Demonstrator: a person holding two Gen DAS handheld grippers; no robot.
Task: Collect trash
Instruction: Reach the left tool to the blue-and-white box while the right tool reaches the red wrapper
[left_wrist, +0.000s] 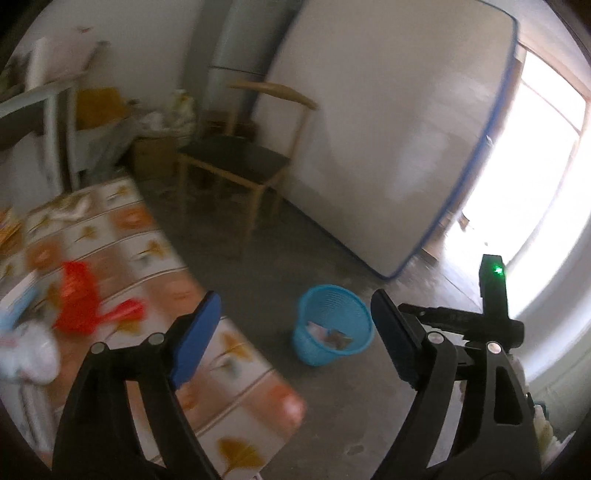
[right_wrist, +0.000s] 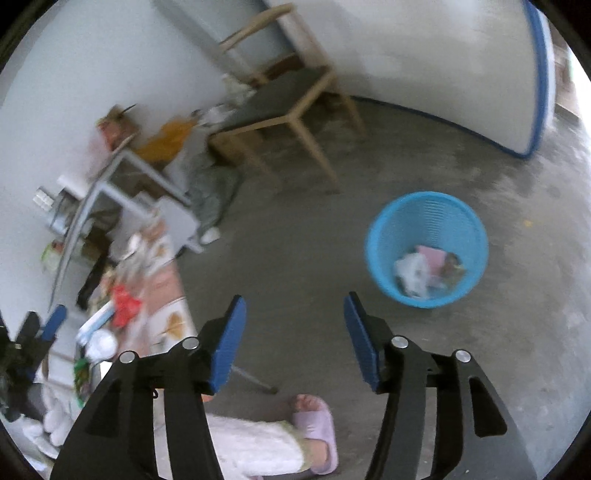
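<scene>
A blue plastic basket (left_wrist: 314, 350) stands on the concrete floor with papers and wrappers (right_wrist: 428, 269) in its bottom. My left gripper (left_wrist: 295, 299) is open and empty, held above the table's edge, with the basket showing between its fingers. My right gripper (right_wrist: 295, 299) is also open and empty over the floor, left of the basket (right_wrist: 424, 218). On the table lie a red wrapper (left_wrist: 79, 302) and white crumpled trash (left_wrist: 26, 354). The right wrist view shows the red wrapper (right_wrist: 125, 304) and a blue pad of the left gripper (right_wrist: 55, 321) at the far left.
The table has a leaf-patterned cloth (left_wrist: 229, 369). A wooden chair (left_wrist: 236, 158) stands beyond it, and a mattress (left_wrist: 388, 129) leans on the wall. A person's foot in a lilac slipper (right_wrist: 317, 424) is below my right gripper. Clutter and a grey frame (right_wrist: 122, 177) stand by the wall.
</scene>
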